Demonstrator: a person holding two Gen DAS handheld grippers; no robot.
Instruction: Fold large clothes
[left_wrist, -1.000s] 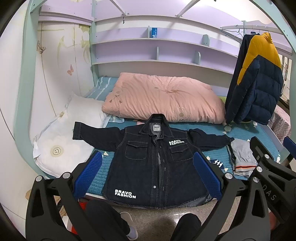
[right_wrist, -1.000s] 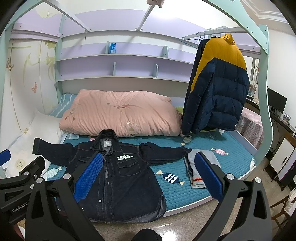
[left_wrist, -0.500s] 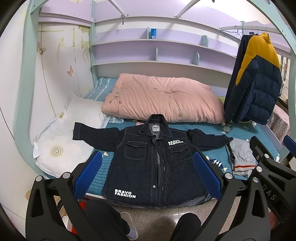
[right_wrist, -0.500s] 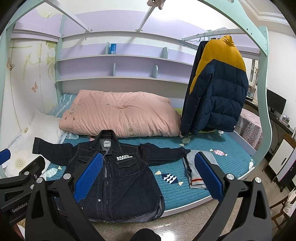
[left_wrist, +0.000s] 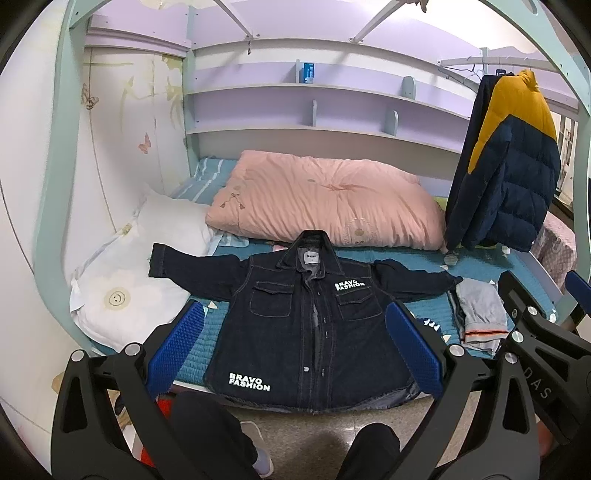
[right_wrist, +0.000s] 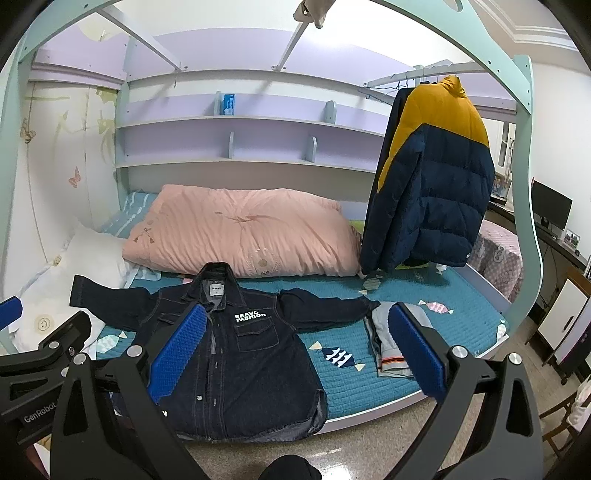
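Denim jacket (left_wrist: 310, 332) flat; collar toward quilt (left_wrist: 325, 206); sleeves spread sideways

Bright, even light — fisheye-warped edges

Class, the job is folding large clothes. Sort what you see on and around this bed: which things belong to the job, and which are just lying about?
Part of the job:
denim jacket, spread flat on the bed
left gripper, open
right gripper, open

Just lying about:
pink quilt
white pillow
hanging puffer jacket
small grey garment
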